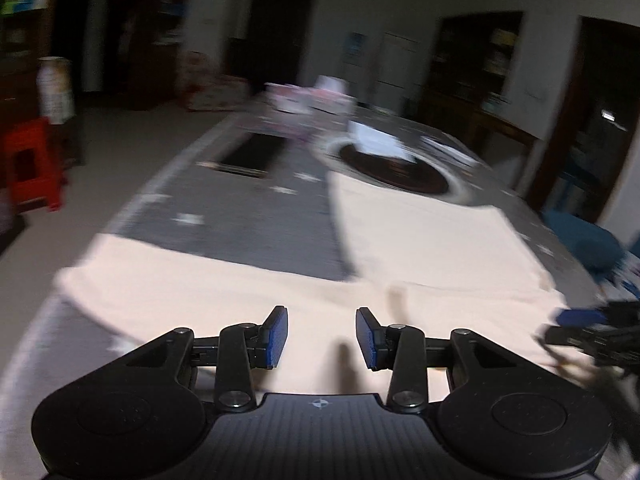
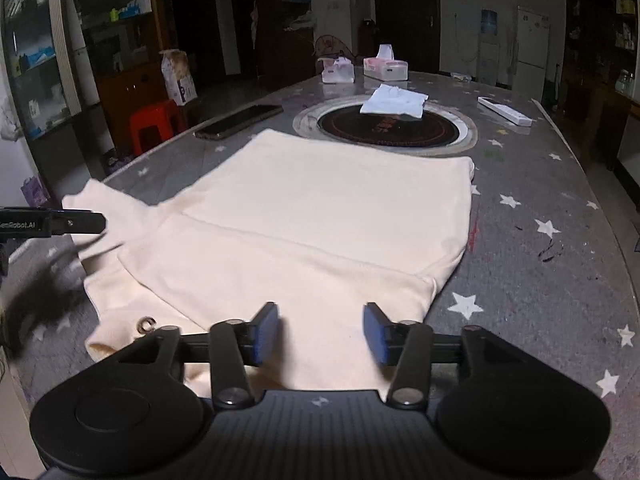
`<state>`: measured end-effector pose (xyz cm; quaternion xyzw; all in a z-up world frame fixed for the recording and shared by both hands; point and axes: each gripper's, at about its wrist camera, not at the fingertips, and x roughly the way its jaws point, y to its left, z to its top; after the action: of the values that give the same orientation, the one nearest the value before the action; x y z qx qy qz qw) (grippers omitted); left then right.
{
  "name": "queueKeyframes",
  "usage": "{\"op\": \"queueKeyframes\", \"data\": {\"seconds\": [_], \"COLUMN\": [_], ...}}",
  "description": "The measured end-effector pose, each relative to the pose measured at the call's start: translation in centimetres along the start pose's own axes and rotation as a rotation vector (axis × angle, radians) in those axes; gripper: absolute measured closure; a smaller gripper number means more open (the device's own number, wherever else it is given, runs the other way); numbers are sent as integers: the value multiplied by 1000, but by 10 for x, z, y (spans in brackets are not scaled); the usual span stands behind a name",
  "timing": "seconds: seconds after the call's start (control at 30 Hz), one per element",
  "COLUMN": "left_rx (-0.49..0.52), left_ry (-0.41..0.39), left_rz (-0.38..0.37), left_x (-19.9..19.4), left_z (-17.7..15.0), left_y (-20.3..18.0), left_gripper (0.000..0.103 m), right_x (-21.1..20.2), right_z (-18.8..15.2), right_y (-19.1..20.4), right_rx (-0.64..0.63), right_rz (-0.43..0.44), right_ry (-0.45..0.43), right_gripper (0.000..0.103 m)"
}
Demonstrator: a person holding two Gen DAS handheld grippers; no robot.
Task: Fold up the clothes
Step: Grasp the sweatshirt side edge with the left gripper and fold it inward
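Observation:
A cream garment [image 2: 312, 216] lies flat on the grey star-patterned table [image 2: 540, 200], one part reaching out to the left. It also shows in the blurred left wrist view [image 1: 248, 296]. My left gripper [image 1: 322, 338] is open and empty just above the garment's near part. My right gripper [image 2: 320, 330] is open and empty over the garment's near edge. The left gripper's body [image 2: 52, 222] shows at the left edge of the right wrist view, and the right gripper [image 1: 592, 332] shows at the right edge of the left wrist view.
A round inset hotplate [image 2: 386, 124] with a folded white cloth [image 2: 394, 104] lies beyond the garment. A phone [image 2: 240, 120], two tissue boxes [image 2: 384, 68] and a white remote [image 2: 506, 111] lie farther back. A red stool [image 2: 154, 124] stands left of the table.

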<state>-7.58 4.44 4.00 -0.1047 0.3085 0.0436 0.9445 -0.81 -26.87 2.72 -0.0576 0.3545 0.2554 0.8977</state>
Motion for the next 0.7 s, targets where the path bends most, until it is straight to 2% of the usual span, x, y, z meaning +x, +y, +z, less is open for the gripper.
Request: {"op": "queueKeyframes", "data": {"seconds": [0.17,0.33,0.57,0.7], "left_rx": [-90,-193,-255,-262], "left_ry": [-42,-32,-3,-17], "left_rz": [226,368,369,352], "left_x": [-4,1,15,18], "left_z": [6,8,11,11], "left_y": [43,83,106,108], "left_gripper": [61,61,63,88], "right_x": [-7,-10,-15,-19], "right_z": [5,3,1,0], "right_y": [4,8,8,7], "right_rx": [-12,-20,-9,-3], "right_rz": [6,16,16,11], "right_ry": [-25,-24,-31,-36], "right_gripper": [50,50,50,50]}}
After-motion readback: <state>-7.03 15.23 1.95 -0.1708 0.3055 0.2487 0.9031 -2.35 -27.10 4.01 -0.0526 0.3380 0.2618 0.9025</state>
